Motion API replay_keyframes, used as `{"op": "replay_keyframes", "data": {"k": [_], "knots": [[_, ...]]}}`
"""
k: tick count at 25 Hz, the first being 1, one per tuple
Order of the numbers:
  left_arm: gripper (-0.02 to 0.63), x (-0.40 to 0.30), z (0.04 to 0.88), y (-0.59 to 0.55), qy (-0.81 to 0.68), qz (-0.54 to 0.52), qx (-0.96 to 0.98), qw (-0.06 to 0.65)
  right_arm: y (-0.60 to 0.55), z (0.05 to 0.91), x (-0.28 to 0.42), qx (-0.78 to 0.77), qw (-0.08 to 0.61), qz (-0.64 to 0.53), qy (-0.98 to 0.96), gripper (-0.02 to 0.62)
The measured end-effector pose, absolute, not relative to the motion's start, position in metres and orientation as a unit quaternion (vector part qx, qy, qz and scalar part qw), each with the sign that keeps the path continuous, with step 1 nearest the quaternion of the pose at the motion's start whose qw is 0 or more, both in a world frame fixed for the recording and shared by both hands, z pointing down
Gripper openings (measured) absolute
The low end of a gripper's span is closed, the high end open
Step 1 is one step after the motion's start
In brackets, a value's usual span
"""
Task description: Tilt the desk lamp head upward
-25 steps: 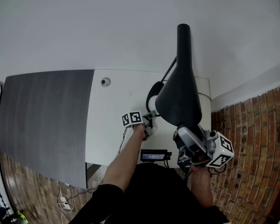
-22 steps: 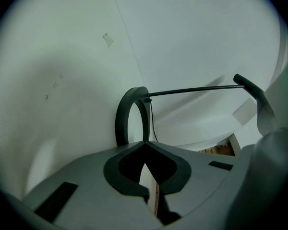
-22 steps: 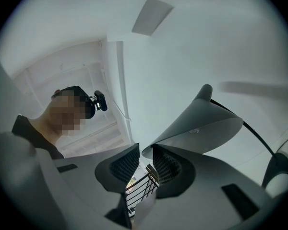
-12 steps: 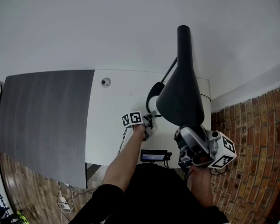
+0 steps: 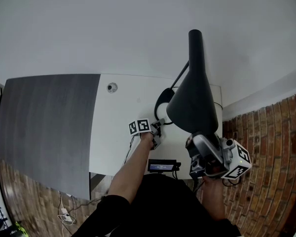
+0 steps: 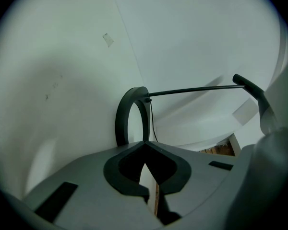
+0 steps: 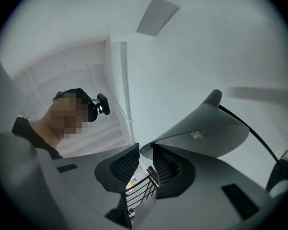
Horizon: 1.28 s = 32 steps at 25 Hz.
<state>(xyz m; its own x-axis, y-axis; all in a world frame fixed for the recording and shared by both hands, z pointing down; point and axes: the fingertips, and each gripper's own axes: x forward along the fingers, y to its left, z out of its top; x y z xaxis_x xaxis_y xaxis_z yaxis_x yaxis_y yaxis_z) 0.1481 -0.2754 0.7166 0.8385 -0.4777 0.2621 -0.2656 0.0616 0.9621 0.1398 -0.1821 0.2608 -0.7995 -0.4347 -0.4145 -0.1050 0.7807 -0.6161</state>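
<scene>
The lamp head [image 5: 192, 107] [image 7: 206, 128] hangs above the right end of the desk [image 5: 118, 132], its lower rim pinched between the jaws of the right gripper [image 5: 198, 141] [image 7: 145, 159]. It is one dark cone with a long neck, carried on a thin rod from one ring base [image 5: 157, 102] [image 6: 122, 119] on the desk. The left gripper [image 5: 158, 127] [image 6: 144, 145], jaws closed on nothing, sits just beside that ring. There are two grippers and one lamp.
</scene>
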Motion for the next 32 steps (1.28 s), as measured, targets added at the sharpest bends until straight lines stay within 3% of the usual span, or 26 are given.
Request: {"op": "replay_keyframes", "data": {"k": [32], "knots": [[0.009, 0.151, 0.716, -0.274, -0.277, -0.076, 0.681, 0.673, -0.186, 0.234, 0.143, -0.15, 0.29, -0.29, 0.9, 0.093]]}}
